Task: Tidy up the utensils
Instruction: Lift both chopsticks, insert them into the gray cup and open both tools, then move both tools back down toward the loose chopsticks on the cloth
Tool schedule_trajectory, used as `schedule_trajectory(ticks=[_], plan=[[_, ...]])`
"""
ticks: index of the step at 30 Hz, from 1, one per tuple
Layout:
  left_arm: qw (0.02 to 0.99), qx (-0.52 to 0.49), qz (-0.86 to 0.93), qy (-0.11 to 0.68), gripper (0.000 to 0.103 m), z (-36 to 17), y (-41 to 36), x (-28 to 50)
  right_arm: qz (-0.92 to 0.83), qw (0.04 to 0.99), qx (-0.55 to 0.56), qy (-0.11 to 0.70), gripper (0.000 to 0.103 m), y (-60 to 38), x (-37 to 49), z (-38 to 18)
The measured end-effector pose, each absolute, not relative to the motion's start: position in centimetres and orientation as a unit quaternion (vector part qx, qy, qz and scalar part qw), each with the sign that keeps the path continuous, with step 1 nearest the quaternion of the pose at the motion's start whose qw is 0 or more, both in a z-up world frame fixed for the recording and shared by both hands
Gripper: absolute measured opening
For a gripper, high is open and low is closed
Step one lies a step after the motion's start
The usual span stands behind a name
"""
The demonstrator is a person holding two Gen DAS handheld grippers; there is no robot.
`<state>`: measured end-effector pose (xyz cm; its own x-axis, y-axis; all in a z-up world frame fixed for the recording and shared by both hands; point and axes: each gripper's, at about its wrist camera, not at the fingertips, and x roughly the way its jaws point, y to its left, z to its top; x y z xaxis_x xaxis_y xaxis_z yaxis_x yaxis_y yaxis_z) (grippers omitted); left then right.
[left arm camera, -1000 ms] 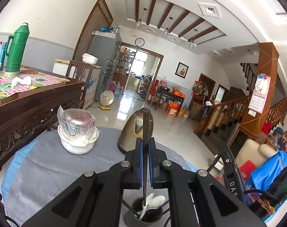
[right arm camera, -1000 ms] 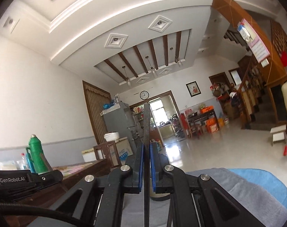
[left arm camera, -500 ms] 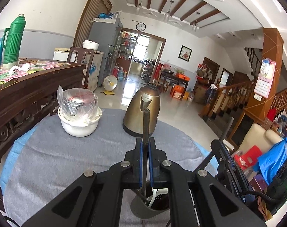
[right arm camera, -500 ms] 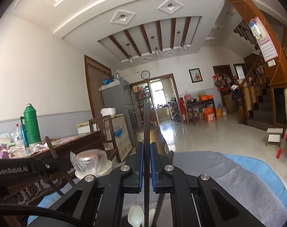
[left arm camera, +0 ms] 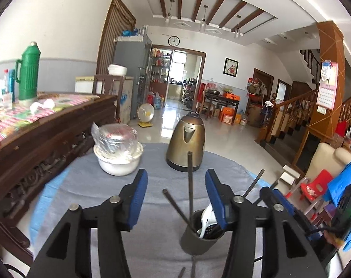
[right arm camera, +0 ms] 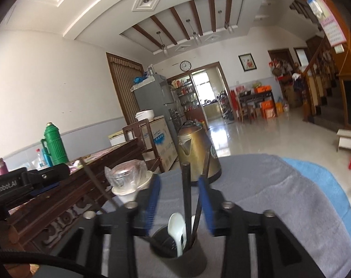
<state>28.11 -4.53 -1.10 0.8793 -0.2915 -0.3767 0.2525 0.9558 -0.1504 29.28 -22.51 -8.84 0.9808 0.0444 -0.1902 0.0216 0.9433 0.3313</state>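
Observation:
A dark utensil cup [left arm camera: 199,238] stands on the grey cloth between my two grippers; it also shows in the right wrist view [right arm camera: 175,254]. Several black chopsticks [left arm camera: 189,180] and a white spoon [right arm camera: 176,228] stand in it. My left gripper [left arm camera: 176,197] is open and empty just above and behind the cup. My right gripper [right arm camera: 179,205] is open and empty over the cup, with chopsticks [right arm camera: 186,197] standing between its blue pads. The right gripper's body shows at the right in the left wrist view [left arm camera: 289,210].
A brass kettle [left arm camera: 186,142] and a white bowl with a wrapped glass dish [left arm camera: 117,148] stand at the back of the round table [left arm camera: 83,208]. A dark wooden sideboard [left arm camera: 36,139] with a green thermos [left arm camera: 27,71] is at left.
Both grippers were shut on a black chopstick each and lowered it into the cup. Now both are open and the chopsticks stand in the cup.

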Motion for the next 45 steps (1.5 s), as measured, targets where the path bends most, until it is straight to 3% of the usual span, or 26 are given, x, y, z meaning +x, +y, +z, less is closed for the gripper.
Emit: schedule_trajectory(ticks=[1,6,27,45], plan=[[0.97,-0.041,-0.135,0.2,0.066,-1.0,-4.4,27.7,0.006,0.981,0.171,0.097,0.05,-22.6,28.7,-8.8],[0.974,-0.011,-0.102,0.201,0.077,-1.3,-3.3,25.4,0.012,0.979,0.176,0.101,0.05,-23.0,26.0,-8.8],[0.968,0.06,-0.05,0.237,0.081,-3.0,-3.0,21.4,0.033,0.979,0.132,0.151,0.05,-19.5,21.2,-9.3],[0.949,0.07,-0.025,0.307,0.081,-8.0,-2.5,25.0,0.042,0.954,0.15,0.257,0.05,-20.4,24.2,-15.2]])
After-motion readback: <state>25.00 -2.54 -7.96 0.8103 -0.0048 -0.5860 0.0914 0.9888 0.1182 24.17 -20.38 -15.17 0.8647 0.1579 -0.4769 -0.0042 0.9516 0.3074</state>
